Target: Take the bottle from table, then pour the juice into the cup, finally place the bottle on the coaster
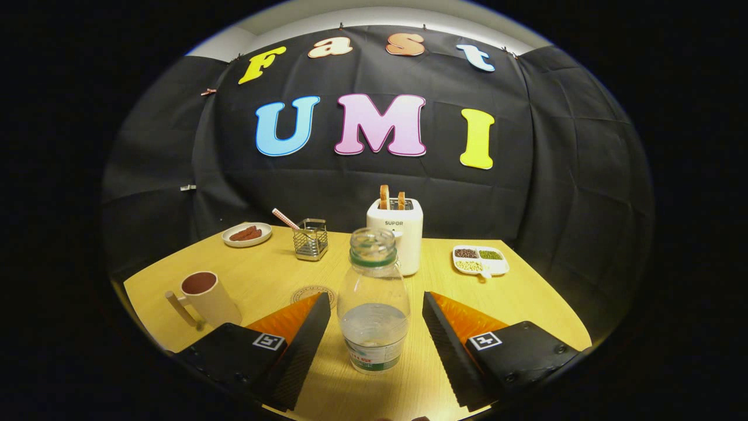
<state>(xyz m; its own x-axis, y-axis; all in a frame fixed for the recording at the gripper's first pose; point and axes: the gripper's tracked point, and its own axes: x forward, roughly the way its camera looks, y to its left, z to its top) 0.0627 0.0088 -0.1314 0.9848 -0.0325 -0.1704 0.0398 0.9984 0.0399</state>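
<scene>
A clear plastic bottle [373,304] with no cap and a little clear liquid in its lower part stands upright on the wooden table [526,292]. It sits between my gripper's [377,307] two fingers, with a gap on each side; neither finger touches it. The gripper is open. To the left, beyond the left finger, stands a cream cup [205,297] with a handle and a dark inside. A round coaster [310,293] lies flat on the table just past the left fingertip, partly hidden by it.
Behind the bottle stands a white toaster [398,237] with two slices of toast. A wire holder [310,238] with a striped straw and a plate of sausages [246,234] sit at the back left. A divided dish of beans [480,259] lies at the back right.
</scene>
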